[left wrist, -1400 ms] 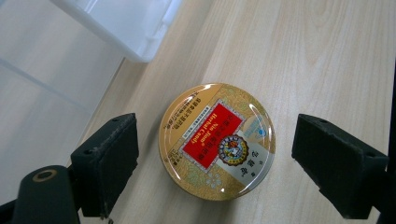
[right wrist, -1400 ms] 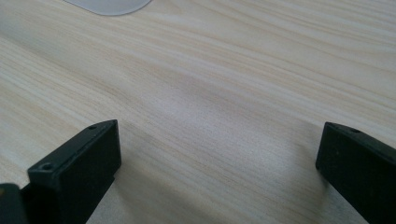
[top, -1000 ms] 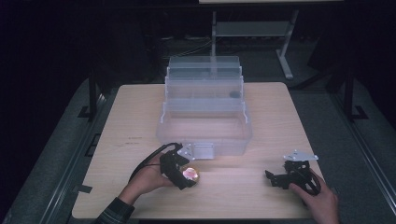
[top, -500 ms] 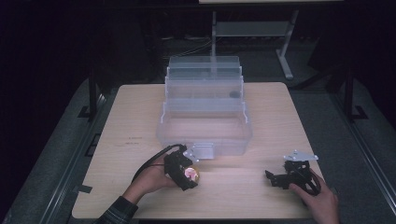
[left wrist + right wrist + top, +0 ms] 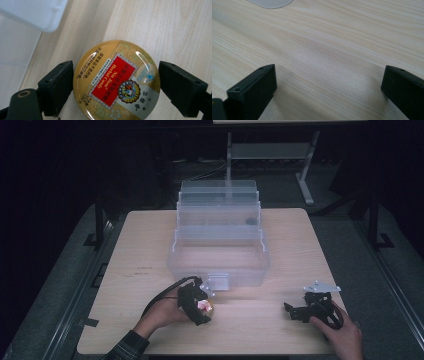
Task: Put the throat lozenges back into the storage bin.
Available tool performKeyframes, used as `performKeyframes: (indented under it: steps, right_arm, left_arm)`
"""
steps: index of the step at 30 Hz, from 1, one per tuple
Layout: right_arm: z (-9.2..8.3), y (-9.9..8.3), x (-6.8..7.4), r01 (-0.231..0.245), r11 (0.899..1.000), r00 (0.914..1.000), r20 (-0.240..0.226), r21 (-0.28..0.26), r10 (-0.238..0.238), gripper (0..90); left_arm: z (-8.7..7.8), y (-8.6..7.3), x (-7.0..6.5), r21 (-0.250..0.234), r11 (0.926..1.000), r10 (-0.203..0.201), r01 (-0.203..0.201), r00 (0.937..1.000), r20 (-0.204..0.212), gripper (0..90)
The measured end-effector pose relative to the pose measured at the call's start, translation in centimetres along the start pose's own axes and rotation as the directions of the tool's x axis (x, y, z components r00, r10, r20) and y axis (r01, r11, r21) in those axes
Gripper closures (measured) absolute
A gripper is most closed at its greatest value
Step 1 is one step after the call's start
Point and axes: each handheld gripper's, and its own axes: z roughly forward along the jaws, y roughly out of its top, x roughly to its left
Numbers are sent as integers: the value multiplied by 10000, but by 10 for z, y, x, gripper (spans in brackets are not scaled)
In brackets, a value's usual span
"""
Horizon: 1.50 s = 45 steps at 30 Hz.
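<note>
Two claws rest low over the bench (image 5: 150,250): left claw (image 5: 116,82) brackets a Nin Jiom herbal candy tin (image 5: 117,80), one jaw touching, the other just clear; right claw (image 5: 328,90) gapes wide, holding nothing.

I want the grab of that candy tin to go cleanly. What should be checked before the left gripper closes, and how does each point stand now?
1. Candy tin sits between the left gripper's fingers: ok.
2. Fingers touching the tin on both sides: not ok, there is a gap at the right finger.
3. Tin lies flat on the table, lid up: ok.
4. Clear plastic box is apart from the tin: ok.
5. Right gripper is open, holds nothing and stays far off: ok.
6. Tin's lid firmly shut: cannot tell.
</note>
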Motion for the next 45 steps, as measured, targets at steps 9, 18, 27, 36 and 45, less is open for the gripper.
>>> performKeyframes:
  steps: [9,18,27,36,45]
  right_arm:
    - [0,0,0,-8,10000,10000,1,5,8,0]
    - [0,0,0,-6,10000,10000,1,8,6,0]
    - [0,0,0,-13,10000,10000,0,6,13,0]
    - [0,0,0,-10,10000,10000,0,1,10,0]
    - [0,0,0,4,10000,10000,0,-3,-4,0]
  left_arm:
    - [2,0,0,124,9999,74,-73,10000,-46,161]
    - [2,0,0,168,9998,88,-88,10000,-19,191]
    - [1,0,0,144,9999,49,-49,10000,25,193]
    - [-6,1,-1,-24,10000,-24,24,9999,138,194]
    - [-13,2,-1,-179,9998,-129,132,9997,192,194]
